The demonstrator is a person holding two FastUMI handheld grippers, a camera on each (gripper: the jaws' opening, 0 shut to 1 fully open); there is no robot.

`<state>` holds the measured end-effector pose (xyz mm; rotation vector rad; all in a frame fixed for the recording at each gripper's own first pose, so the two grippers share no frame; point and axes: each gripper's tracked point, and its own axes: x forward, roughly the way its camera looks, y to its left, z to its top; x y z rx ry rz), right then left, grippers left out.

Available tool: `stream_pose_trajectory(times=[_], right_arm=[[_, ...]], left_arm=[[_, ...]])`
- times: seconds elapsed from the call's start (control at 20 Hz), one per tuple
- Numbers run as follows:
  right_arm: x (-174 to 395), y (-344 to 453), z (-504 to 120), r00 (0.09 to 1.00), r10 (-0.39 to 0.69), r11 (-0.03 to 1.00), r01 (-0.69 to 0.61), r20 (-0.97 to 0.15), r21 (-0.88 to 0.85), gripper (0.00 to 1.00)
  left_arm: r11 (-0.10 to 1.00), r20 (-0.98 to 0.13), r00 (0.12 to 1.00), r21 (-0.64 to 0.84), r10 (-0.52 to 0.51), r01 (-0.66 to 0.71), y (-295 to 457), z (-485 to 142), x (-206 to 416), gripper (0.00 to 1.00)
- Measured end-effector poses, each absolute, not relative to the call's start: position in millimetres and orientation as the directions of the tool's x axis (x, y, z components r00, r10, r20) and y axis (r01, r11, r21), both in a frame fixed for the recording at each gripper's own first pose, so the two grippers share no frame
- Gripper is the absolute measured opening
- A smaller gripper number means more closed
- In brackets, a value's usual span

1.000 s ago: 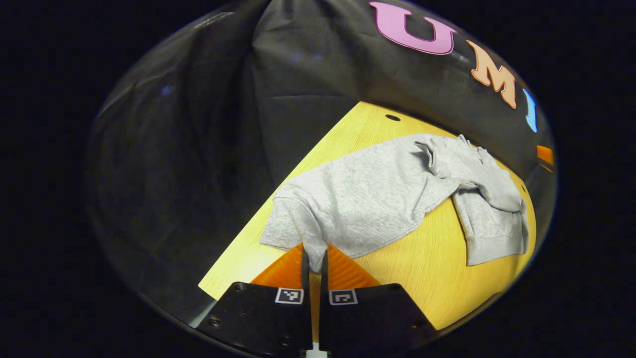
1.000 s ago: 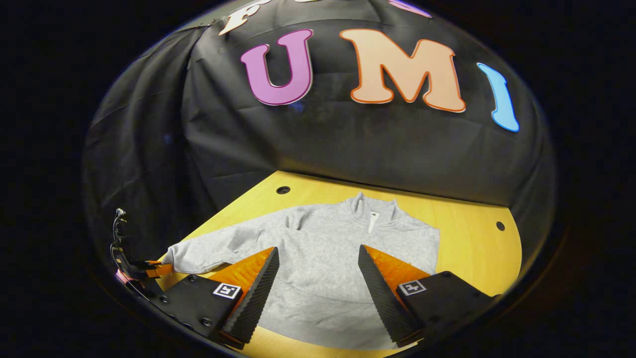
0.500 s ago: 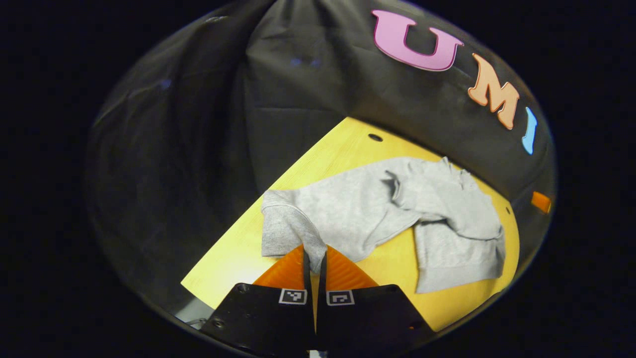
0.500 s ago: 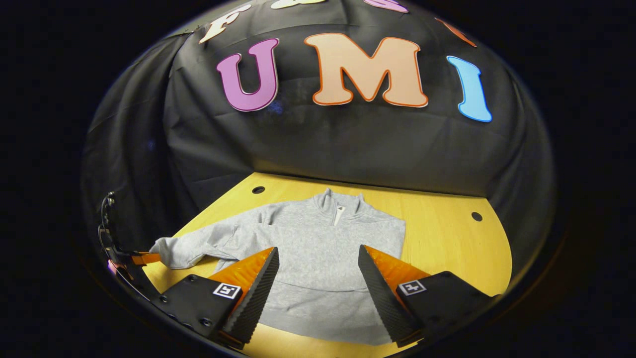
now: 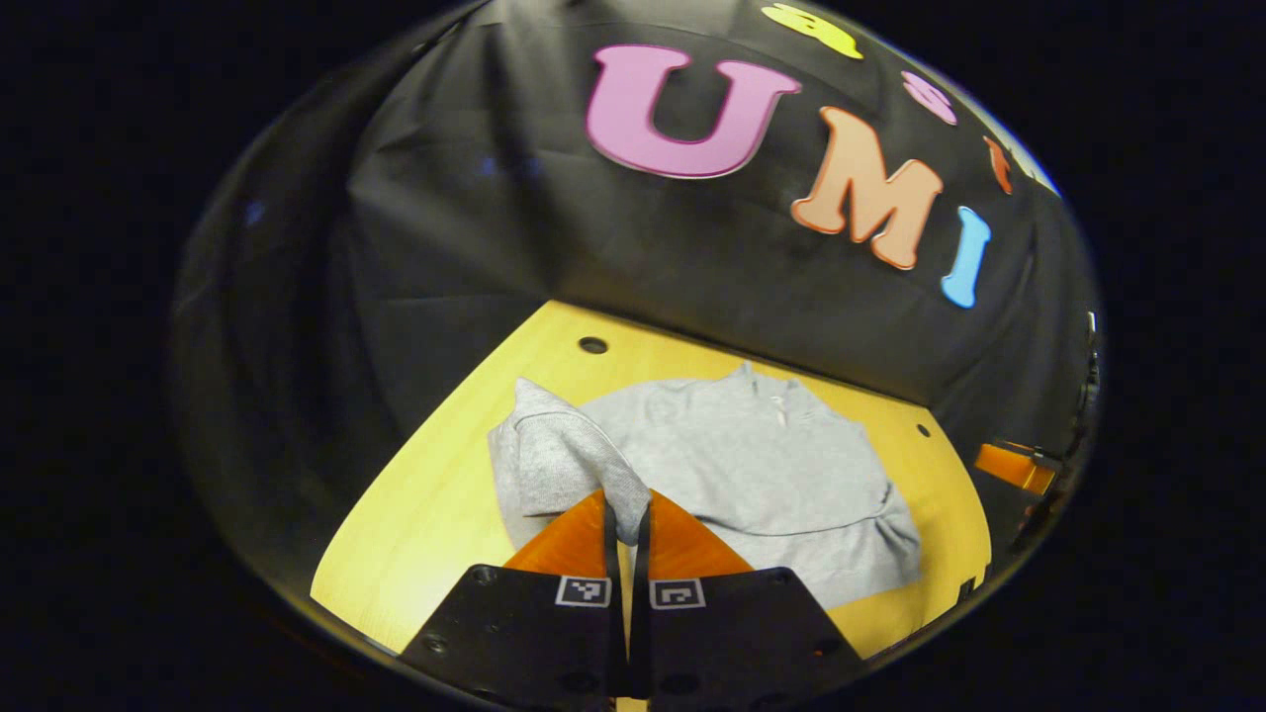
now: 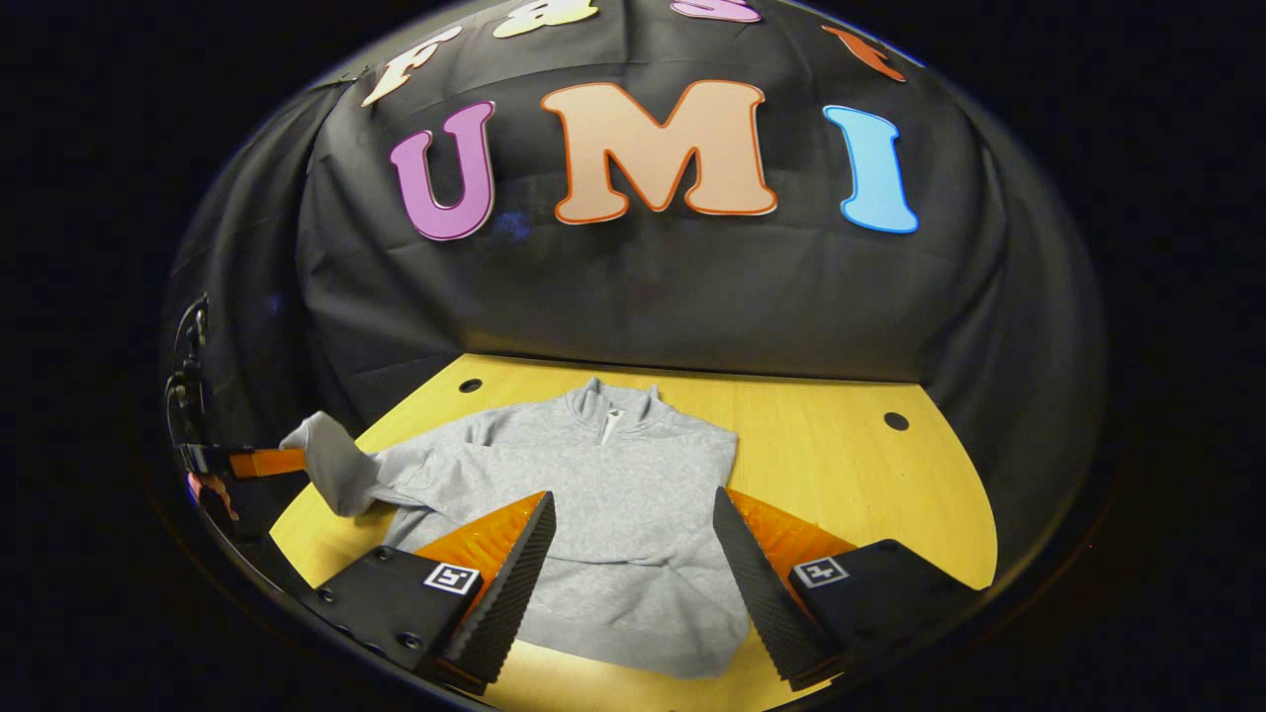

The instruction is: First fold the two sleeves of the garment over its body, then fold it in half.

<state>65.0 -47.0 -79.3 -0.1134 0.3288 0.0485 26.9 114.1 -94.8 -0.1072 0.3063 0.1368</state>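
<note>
While my left hand-held gripper (image 5: 626, 524) sits clenched, its two fingers pressed nearly together, I see a fold of the grey sleeve (image 5: 554, 460) pinched between them. That sleeve rises off the counter (image 5: 415, 524) from the garment's left shoulder and bunches up just ahead of the fingertips. In the right gripper view the same sleeve (image 6: 331, 460) is lifted at the left edge, its cuff end meeting the left hand-held gripper (image 6: 242, 462) there, with part of a hand just below it.

My right hand-held gripper (image 6: 633, 549) is released, fingers spread wide, holding nothing; it hangs above the lower body of the garment (image 6: 603, 514), and I cannot tell whether the tips touch the cloth.

The garment, a grey pullover with a short zip collar, lies flat on the yellow wooden counter with the collar toward the booth wall and the hem toward me. Its right side ends in a straight edge, the other sleeve not visible as a separate piece.

Bare counter lies to the right of the garment, wide and open, with a small round hole (image 6: 895, 420) near the far right edge and another (image 6: 471, 385) near the far left. A narrower strip of bare wood runs between the collar and the wall, and another along the left side beneath the raised sleeve.
</note>
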Motion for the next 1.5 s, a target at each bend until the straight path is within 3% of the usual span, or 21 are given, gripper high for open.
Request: stream_pose_trajectory(times=[0.4,0.9,1.3,1.5], right_arm=[[44.3,-104.0,-69.1,0.951,-0.029,0.996,0.003,-0.307,-0.086,0.99],[40.0,-150.0,-64.9,0.949,-0.065,0.996,0.045,-0.308,-0.071,0.99],[39.3,-172.4,-83.3,0.936,-0.086,0.996,0.083,-0.341,-0.024,0.99],[40.2,-182.6,-87.3,0.931,-0.105,0.994,0.105,-0.349,-0.018,0.99]], left_arm=[[0.992,-0.259,0.958,-0.046,-0.124,0.116,-23.2,-55.7,83.4,0.0],[0.919,-0.295,0.872,-0.066,-0.39,0.388,-178.2,-69.8,154.7,0.0],[0.89,-0.364,0.815,-0.123,-0.452,0.438,-256.8,-129.4,217.3,0.0],[0.907,-0.385,0.832,-0.034,-0.399,0.419,-262.1,-163.6,248.5,0.0]])
